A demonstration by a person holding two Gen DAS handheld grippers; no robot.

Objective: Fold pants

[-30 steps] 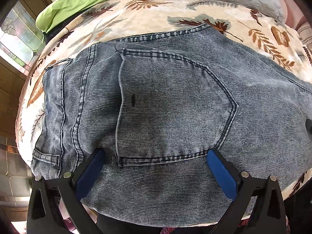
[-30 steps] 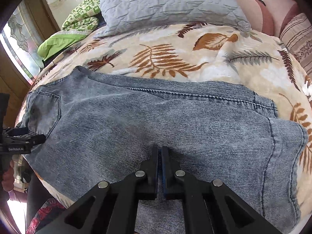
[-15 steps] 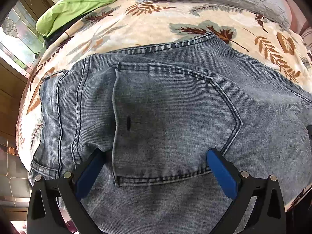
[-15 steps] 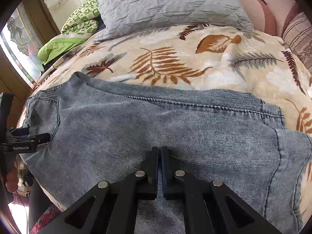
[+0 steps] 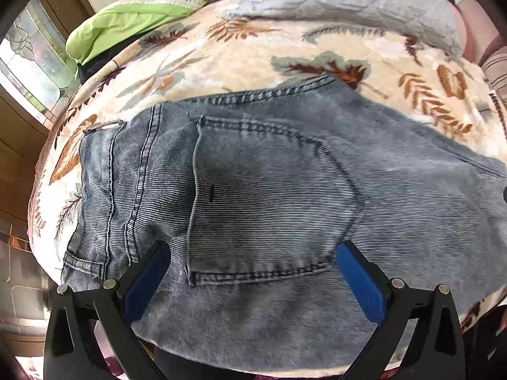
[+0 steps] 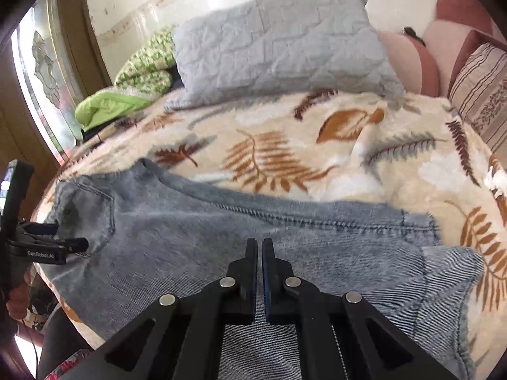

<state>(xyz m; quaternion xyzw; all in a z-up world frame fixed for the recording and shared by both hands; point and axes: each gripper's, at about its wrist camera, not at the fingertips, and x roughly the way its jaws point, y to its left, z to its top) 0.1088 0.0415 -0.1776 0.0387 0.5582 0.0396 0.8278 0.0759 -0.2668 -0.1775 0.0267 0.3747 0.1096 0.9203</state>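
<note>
Grey-blue denim pants (image 5: 269, 190) lie flat on a bed, back pocket (image 5: 272, 209) up, waistband at the left. My left gripper (image 5: 253, 266) is open, its blue pads either side of the pocket's lower edge, just above the cloth. In the right wrist view the pants (image 6: 196, 237) stretch across the bed with the leg hems (image 6: 443, 272) at the right. My right gripper (image 6: 259, 247) is shut with nothing visibly between the fingers, over the near edge of the legs. The left gripper (image 6: 63, 237) shows at the far left there.
The bed has a cream leaf-print blanket (image 6: 317, 145). A grey quilted pillow (image 6: 279, 60), a green quilt (image 6: 126, 91) and pink and striped cushions (image 6: 481, 91) lie at the back. A window and wooden frame (image 5: 28, 63) stand at the left; the bed edge is near me.
Both grippers have pulled back and lifted a little; the views tilt up and show more of the bed and pillows. The pants lie as before. Jaw states are unchanged.
</note>
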